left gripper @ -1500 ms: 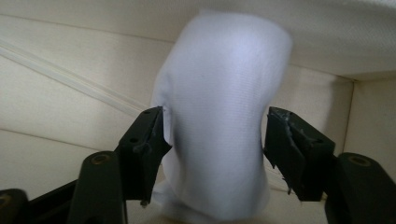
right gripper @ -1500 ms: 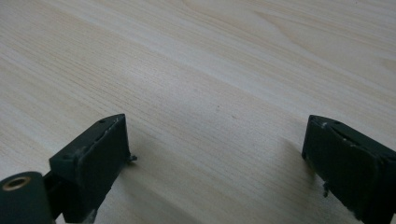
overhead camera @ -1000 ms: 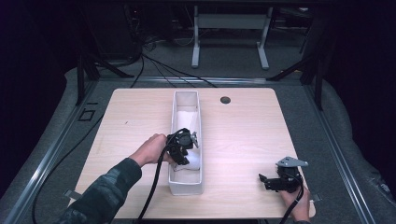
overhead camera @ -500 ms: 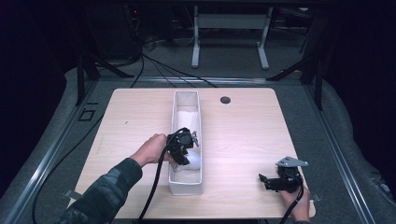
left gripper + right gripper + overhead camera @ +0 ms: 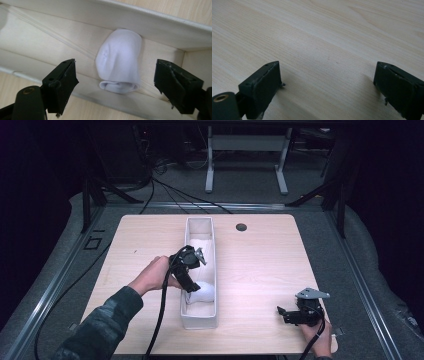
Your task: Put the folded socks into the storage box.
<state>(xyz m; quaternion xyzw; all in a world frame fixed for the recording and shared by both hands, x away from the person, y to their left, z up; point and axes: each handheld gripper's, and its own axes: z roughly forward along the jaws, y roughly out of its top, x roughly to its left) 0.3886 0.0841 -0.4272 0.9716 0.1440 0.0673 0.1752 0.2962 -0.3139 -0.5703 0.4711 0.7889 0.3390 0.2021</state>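
Since the earlier frame my left claw (image 5: pixel 192 290) has lifted off the rolled white sock (image 5: pixel 119 65) and its jaws have just been opening, so they now stand apart with nothing pressed between them. I see the sock released and lying on the floor of the long white bin (image 5: pixel 189 227), close to the end nearest me, with its rolled edge near one long wall. My right claw (image 5: pixel 285 312) rests over bare counter (image 5: pixel 260 265) well apart from the bin, jaws spread and empty. A second pale bundle seems to lie farther up the bin, though I cannot tell what it is. My worry from here is the withdrawal: if I swing the left claw sideways as I raise it, a jaw or the trailing cable could catch the bin's thin wall and tip or drag it, and the loose roll could unfurl.
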